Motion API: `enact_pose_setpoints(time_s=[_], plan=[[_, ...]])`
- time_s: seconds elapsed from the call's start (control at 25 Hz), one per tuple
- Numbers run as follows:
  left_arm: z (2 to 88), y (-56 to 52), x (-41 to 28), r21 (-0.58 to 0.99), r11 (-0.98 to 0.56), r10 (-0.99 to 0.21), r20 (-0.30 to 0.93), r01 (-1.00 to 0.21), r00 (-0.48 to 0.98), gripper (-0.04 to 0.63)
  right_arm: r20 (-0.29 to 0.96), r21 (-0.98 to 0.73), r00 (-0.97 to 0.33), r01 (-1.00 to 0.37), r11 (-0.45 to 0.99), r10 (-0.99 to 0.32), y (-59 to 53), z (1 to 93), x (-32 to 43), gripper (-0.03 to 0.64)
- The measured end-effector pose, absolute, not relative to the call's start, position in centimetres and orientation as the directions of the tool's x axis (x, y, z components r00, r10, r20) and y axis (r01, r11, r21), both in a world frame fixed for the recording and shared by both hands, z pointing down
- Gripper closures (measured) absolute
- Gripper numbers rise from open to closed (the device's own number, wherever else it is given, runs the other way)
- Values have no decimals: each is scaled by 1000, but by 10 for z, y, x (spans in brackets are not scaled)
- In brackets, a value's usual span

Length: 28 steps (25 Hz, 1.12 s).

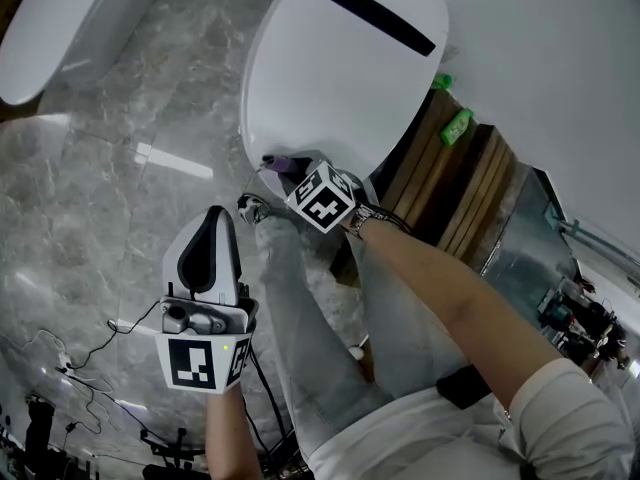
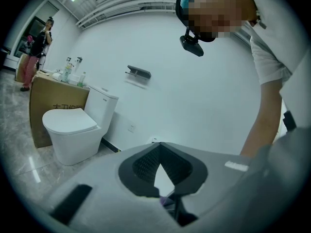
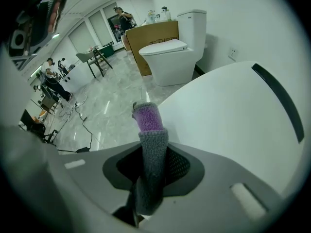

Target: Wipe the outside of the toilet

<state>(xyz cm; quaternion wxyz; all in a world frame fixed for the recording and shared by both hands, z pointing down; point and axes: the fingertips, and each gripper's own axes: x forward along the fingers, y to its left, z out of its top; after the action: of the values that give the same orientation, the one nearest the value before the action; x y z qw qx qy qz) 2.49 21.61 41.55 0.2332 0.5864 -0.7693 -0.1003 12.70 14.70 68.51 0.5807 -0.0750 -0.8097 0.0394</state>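
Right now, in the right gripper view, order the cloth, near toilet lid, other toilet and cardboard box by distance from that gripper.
1. Cloth, held in the right gripper.
2. Near toilet lid, just right.
3. Other toilet, upper centre.
4. Cardboard box, behind it, leftward.

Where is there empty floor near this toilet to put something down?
The grey floor between the near toilet and the other toilet is bare. It is crowded at lower left with cables, right of the near toilet with wooden planks, and in front with the person's legs.
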Motion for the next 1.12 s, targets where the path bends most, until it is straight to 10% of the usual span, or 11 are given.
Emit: enact_pose_setpoints(time_s=[1.12], plan=[[395, -13, 33, 431, 359, -930, 245, -828, -275, 591, 935, -118, -272, 361, 925, 226, -59, 657, 96, 520]])
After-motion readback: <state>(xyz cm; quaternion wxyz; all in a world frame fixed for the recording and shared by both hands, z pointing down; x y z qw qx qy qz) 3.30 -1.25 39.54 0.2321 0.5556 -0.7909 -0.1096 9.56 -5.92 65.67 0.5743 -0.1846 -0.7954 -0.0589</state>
